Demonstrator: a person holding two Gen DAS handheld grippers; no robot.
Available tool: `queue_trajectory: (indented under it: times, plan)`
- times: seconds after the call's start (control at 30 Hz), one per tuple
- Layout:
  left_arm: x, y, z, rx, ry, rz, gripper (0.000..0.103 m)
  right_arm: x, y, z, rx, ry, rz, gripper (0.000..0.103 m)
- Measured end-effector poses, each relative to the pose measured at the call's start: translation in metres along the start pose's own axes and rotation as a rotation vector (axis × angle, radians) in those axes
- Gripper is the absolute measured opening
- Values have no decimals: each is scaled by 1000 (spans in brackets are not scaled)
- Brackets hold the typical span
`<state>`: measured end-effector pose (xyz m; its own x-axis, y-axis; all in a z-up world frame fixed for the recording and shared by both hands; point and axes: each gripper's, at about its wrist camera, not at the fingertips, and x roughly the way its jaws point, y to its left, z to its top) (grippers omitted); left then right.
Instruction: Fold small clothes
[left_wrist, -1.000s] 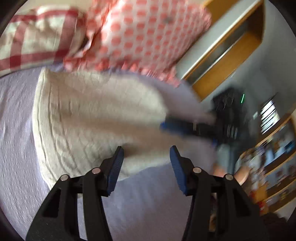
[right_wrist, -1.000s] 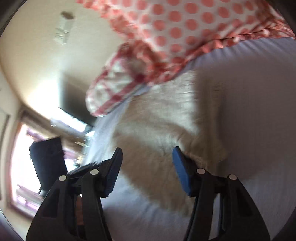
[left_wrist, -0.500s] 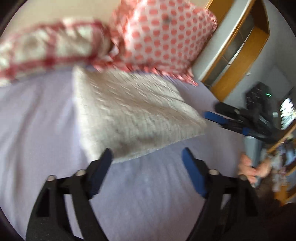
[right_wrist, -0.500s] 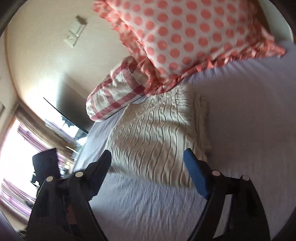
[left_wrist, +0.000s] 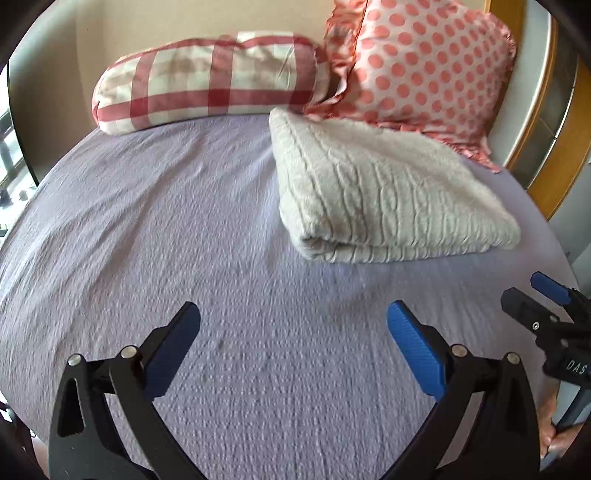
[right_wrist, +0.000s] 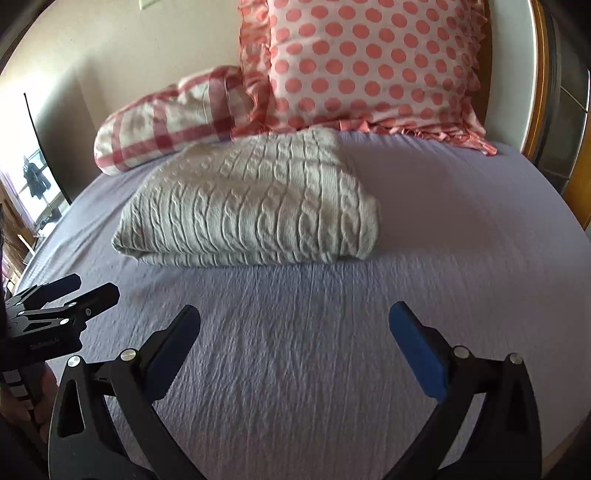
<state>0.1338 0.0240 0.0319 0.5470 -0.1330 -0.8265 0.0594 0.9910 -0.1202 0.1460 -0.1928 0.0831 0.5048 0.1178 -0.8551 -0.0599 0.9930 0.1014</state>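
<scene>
A cream cable-knit sweater lies folded in a thick rectangle on the lilac bed sheet, near the pillows. It also shows in the right wrist view. My left gripper is open and empty, well back from the sweater, above the sheet. My right gripper is open and empty, also back from the sweater. The right gripper shows at the right edge of the left wrist view, and the left gripper at the left edge of the right wrist view.
A red-checked pillow and a pink polka-dot pillow lean at the head of the bed, touching the sweater's far edge. A wooden frame stands to the right. A bright window is at the left.
Both grippers have let go of the sweater, opened wider and pulled back toward the foot of the bed. The sweater now lies still, folded.
</scene>
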Motion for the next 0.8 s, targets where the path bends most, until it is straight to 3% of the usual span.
queue_trajectory:
  times: [0.23,0.8]
  plan:
    - [16,-3,-3,-4,51,29,101,19,6,-4,-4,52,-43,102]
    - [19,-12,-7,80,66,66,101,35,15,-4,-34,130,-115,102]
